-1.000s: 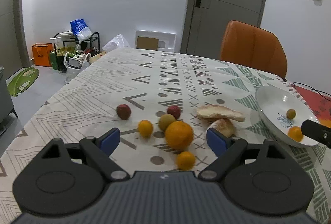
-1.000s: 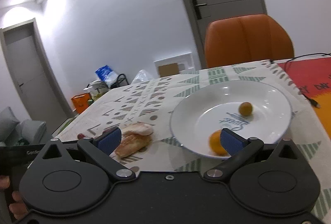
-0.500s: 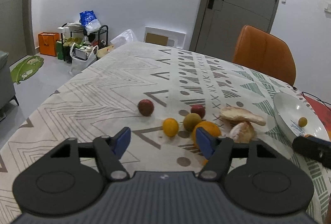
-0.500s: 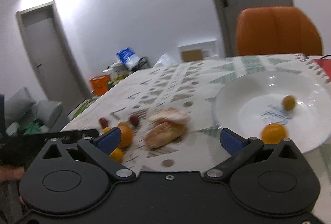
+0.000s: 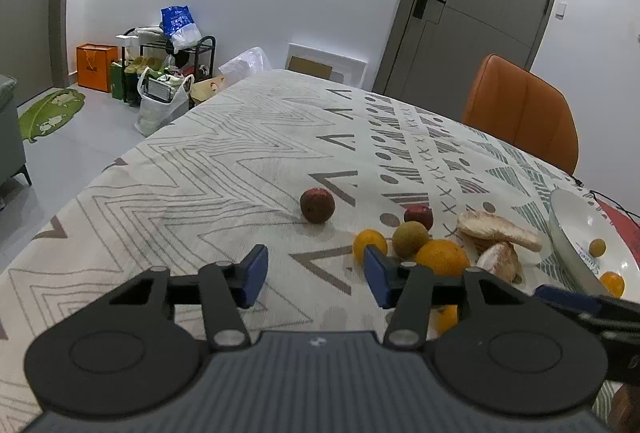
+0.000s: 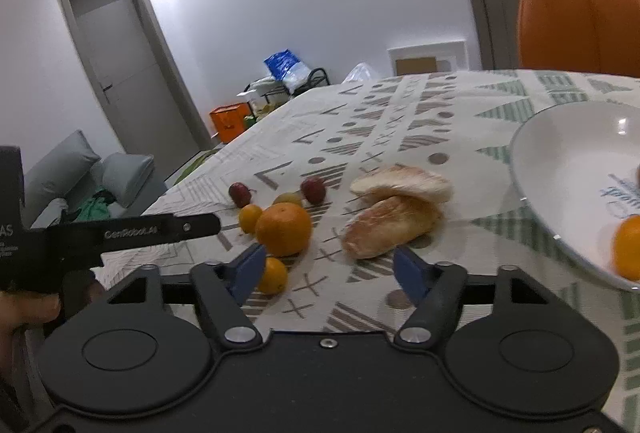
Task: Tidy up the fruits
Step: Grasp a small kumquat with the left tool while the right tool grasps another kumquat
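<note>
Fruits lie loose on the patterned tablecloth: a big orange [image 5: 442,258] [image 6: 283,229], small oranges [image 5: 369,242] [image 6: 272,275], a greenish fruit [image 5: 410,238], a dark red fruit [image 5: 317,205] and a red one [image 5: 418,216]. A white plate [image 5: 568,233] [image 6: 560,169] at the right holds a small orange [image 5: 612,283] and a small brownish fruit [image 5: 597,246]. My left gripper [image 5: 316,275] is open and empty, left of the pile. My right gripper [image 6: 326,273] is open and empty, just before the big orange and the peel pieces [image 6: 394,209].
An orange chair [image 5: 520,113] stands at the table's far side. A red mat [image 5: 624,229] lies beyond the plate. The table's left edge drops to the floor, where bags and a rack [image 5: 168,73] stand by the wall.
My right gripper swung left from the plate toward the fruit pile. My left gripper shifted left and back, and its jaws narrowed somewhat, staying open.
</note>
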Action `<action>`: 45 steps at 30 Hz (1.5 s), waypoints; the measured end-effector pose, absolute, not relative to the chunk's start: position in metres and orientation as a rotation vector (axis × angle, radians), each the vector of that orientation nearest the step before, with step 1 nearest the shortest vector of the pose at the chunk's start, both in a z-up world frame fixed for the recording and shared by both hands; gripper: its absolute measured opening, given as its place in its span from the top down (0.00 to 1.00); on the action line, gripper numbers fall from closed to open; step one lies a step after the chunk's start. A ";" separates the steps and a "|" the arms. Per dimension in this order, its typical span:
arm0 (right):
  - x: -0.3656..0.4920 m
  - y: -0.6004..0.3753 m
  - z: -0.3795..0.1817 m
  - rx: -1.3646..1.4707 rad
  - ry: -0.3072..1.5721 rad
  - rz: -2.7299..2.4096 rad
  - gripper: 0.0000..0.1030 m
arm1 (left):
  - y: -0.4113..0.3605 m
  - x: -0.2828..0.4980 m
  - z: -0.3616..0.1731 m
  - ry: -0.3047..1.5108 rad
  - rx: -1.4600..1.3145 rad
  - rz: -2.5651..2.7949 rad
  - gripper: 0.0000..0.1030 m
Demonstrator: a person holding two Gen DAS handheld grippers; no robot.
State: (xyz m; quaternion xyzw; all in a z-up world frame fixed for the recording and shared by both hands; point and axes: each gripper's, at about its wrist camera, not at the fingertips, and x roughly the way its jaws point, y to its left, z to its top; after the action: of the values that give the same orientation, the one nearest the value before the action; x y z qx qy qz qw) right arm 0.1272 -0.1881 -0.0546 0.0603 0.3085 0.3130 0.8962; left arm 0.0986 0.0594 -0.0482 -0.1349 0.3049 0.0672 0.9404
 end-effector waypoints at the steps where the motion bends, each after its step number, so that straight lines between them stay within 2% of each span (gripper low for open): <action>1: 0.128 -0.184 -0.056 0.122 0.647 0.661 0.44 | 0.060 0.101 -0.048 0.621 -0.278 0.134 0.52; 11: 0.127 -0.161 -0.063 0.105 0.692 0.740 0.68 | 0.061 0.111 -0.050 0.624 -0.294 0.081 0.54; 14: 0.127 -0.154 -0.066 0.103 0.700 0.770 0.80 | 0.062 0.113 -0.052 0.630 -0.300 0.070 0.54; 34: 0.131 -0.180 -0.054 0.118 0.651 0.653 0.80 | 0.043 0.131 -0.059 0.648 -0.273 0.012 0.58; 38: 0.130 -0.192 -0.052 0.128 0.636 0.625 0.80 | 0.040 0.134 -0.060 0.653 -0.285 0.029 0.80; 45: 0.133 -0.218 -0.047 0.157 0.606 0.562 0.80 | 0.034 0.124 -0.048 0.640 -0.271 0.031 0.80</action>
State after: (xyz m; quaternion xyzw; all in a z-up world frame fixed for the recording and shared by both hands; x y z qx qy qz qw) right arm 0.1329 -0.2176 -0.0473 0.0762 0.2942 0.2726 0.9129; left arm 0.1241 0.0342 -0.0479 -0.1329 0.3134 0.0150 0.9401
